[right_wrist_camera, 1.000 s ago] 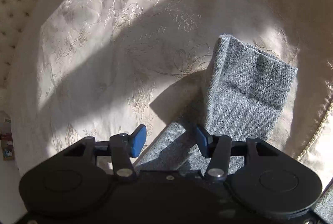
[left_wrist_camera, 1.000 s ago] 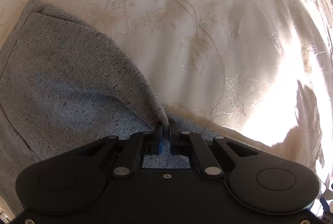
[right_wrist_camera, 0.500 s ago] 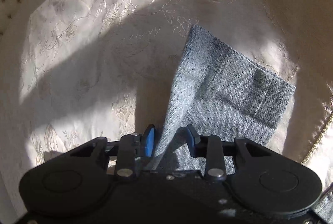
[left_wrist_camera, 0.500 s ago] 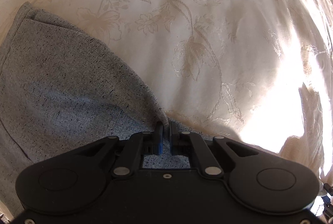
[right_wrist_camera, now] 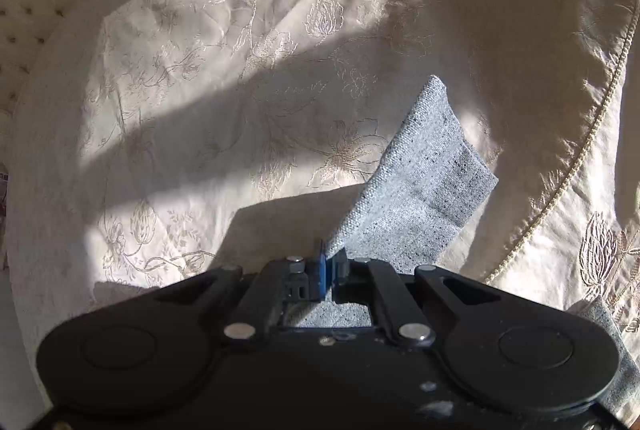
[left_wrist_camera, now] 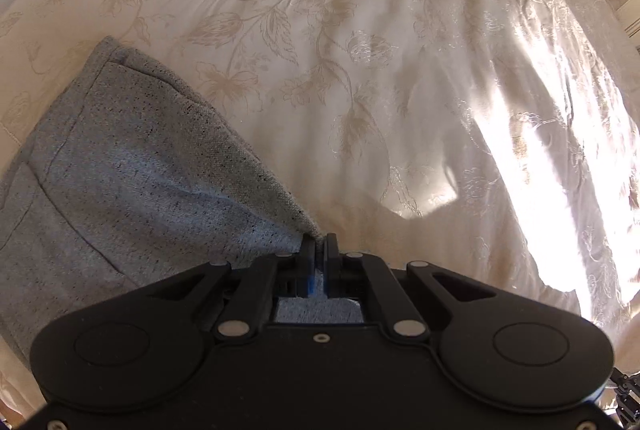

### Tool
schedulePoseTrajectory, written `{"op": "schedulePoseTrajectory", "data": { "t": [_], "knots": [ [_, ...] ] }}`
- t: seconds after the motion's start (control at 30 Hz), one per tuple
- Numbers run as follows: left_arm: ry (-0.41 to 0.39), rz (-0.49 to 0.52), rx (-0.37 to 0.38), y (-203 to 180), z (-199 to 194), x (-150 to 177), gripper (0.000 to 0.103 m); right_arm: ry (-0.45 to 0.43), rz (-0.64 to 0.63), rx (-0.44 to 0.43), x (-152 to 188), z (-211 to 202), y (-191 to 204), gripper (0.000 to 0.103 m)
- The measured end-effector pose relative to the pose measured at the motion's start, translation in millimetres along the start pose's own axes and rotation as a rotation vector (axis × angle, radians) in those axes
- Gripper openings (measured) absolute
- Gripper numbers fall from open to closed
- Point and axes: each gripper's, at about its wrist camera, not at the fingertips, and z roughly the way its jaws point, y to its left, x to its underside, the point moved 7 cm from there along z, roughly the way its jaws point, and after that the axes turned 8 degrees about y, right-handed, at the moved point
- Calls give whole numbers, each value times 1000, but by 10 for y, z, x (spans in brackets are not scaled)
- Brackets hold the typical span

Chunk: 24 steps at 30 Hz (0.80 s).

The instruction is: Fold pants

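our left gripper (left_wrist_camera: pixel 319 249) fingers pinched tight on the grey pants (left_wrist_camera: pixel 120 182), right gripper (right_wrist_camera: pixel 329 259) fingers clamping its hem (right_wrist_camera: pixel 424 182), both low over the bedspread (left_wrist_camera: pixel 360 70)

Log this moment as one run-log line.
left hand-held gripper: shut on grey speckled woven pants | right hand-held gripper: shut on pants | fold: unfinished

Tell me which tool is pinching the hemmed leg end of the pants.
The right tool: the pants beyond it end in a stitched hem band. The left tool pinches a broader panel with only long seams.
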Motion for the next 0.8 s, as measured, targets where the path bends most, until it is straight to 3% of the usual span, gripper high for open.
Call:
{"op": "schedulePoseTrajectory", "data": {
  "t": [0.2, 0.4, 0.63, 0.8],
  "knots": [
    [-24, 27, 33, 233, -445, 459, 4, -17, -10, 5, 481, -427, -359, 4],
    [-6, 56, 28, 577, -651, 986, 4, -5, 14, 57, 1062, -615, -801, 4],
    [125, 90, -37, 970, -397, 1551, 4, 7, 72, 146, 1709, -476, -1290, 4],
    [197, 157, -79, 1132, -104, 1742, 4, -4, 91, 193, 1960, -311, -1478, 4]
  ]
}}
